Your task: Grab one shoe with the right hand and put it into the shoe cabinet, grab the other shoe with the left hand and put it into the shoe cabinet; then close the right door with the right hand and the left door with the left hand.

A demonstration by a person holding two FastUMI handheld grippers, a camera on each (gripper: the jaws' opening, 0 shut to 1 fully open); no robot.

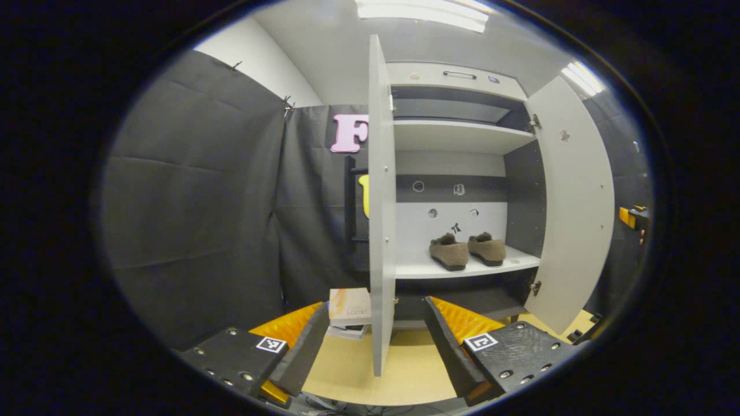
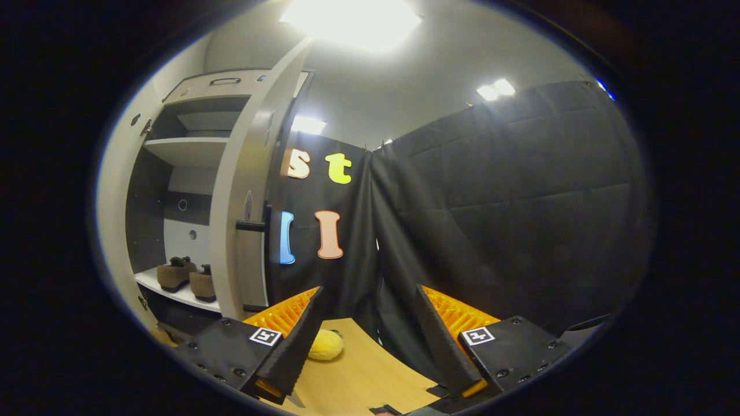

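Note:
Two brown fuzzy shoes [image 1: 467,251] sit side by side on the lower shelf of the white shoe cabinet [image 1: 462,268]; the right gripper view catches them too [image 2: 186,277]. Both doors stand open: the left door [image 1: 380,202] edge-on toward me, the right door [image 1: 575,202] swung out. My left gripper [image 1: 373,341] is open, with the left door's lower edge rising between its fingers. My right gripper [image 2: 367,341] is open and holds nothing, to the right of the right door [image 2: 245,190], whose dark handle [image 2: 254,226] faces it.
A small stack of boxes [image 1: 350,312] lies on the wooden floor beside the left door. A yellow plush thing [image 2: 326,345] rests on the floor near my right gripper's left finger. Black cloth walls close in on both sides.

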